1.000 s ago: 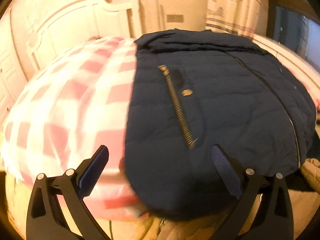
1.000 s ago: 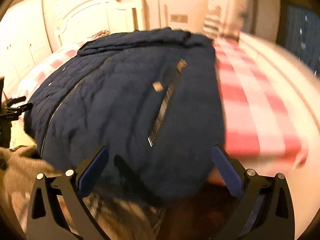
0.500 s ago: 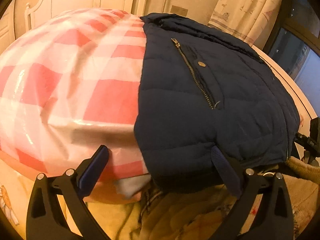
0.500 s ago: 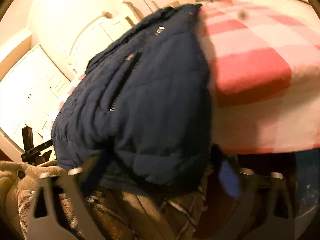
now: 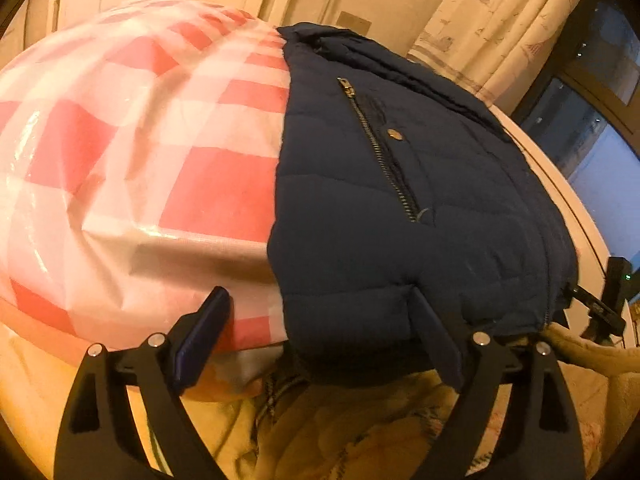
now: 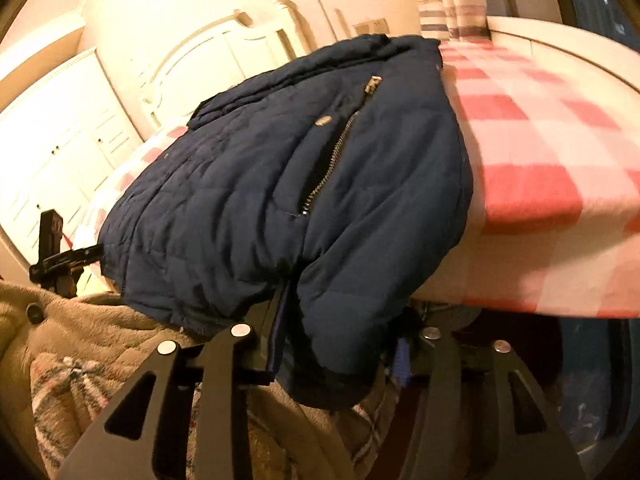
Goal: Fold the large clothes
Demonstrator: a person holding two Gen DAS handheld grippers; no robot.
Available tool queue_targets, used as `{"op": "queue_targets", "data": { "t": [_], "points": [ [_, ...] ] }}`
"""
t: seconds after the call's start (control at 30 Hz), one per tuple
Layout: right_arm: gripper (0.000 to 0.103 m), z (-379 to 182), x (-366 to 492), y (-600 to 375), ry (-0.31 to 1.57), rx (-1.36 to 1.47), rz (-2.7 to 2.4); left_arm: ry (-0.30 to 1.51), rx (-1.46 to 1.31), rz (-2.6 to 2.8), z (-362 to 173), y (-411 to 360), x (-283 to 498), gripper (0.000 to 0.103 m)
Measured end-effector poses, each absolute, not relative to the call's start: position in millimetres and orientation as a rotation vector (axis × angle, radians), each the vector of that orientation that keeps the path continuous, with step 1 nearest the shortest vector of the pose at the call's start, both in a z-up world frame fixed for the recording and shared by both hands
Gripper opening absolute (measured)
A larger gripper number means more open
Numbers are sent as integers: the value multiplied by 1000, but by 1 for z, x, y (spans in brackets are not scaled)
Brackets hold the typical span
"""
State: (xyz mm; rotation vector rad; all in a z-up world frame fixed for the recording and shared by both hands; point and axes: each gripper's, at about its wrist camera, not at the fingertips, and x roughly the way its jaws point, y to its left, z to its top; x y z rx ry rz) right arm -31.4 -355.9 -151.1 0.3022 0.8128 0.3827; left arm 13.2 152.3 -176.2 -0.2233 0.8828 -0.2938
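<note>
A navy quilted jacket (image 5: 400, 208) lies on a red-and-white checked tablecloth (image 5: 132, 148), its hem hanging over the near edge. My left gripper (image 5: 316, 344) is open, its jaws spread around the jacket's left hem corner, the right finger (image 5: 436, 344) against the fabric. In the right wrist view the jacket (image 6: 280, 184) hangs over the cloth's (image 6: 540, 152) edge. My right gripper (image 6: 340, 344) has closed on the jacket's right hem corner, with fabric bulging between the fingers.
Tan fleece and plaid clothing (image 6: 80, 340) lies piled below the table edge. A white headboard (image 6: 224, 56) and cabinets (image 6: 48, 136) stand behind. Curtains (image 5: 492, 24) and a dark window (image 5: 592, 128) are at the right. The other gripper shows at the jacket's far corner (image 5: 600, 308).
Both grippers have dropped to the jacket's hem at the table edge. The right gripper's jaws have closed onto the hem corner. The left gripper stays open.
</note>
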Motion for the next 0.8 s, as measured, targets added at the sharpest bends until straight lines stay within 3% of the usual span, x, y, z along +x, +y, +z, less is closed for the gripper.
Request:
{"op": "queue_targets", "data": {
  "t": [0.1,0.17,0.2,0.27,0.3,0.33,0.4,0.43,0.47,0.8],
  "points": [
    [54,-152,-23,-355,809,317,383,874,-213,-308,-178,147,18,87],
    [62,-154,-23,-357,811,324,377,882,-243,-348,-183,146,22,76],
    [64,-156,-21,-357,814,330,376,890,-282,-389,-187,147,23,66],
    [65,-158,-20,-357,806,336,375,890,-302,-419,-187,148,21,57],
    [65,-158,-19,-356,800,328,375,883,-292,-424,-185,146,19,46],
    [61,-158,-20,-354,794,314,374,874,-287,-427,-183,145,16,33],
    [41,-154,-23,-350,769,280,387,854,-293,-434,-174,143,7,18],
    [31,-150,-25,-349,759,266,389,833,-301,-437,-168,143,3,16],
    [28,-144,-29,-347,743,247,387,785,-327,-453,-155,146,-6,15],
    [22,-68,-74,-373,451,384,472,531,-484,-578,-69,174,-43,15]
  ]
}}
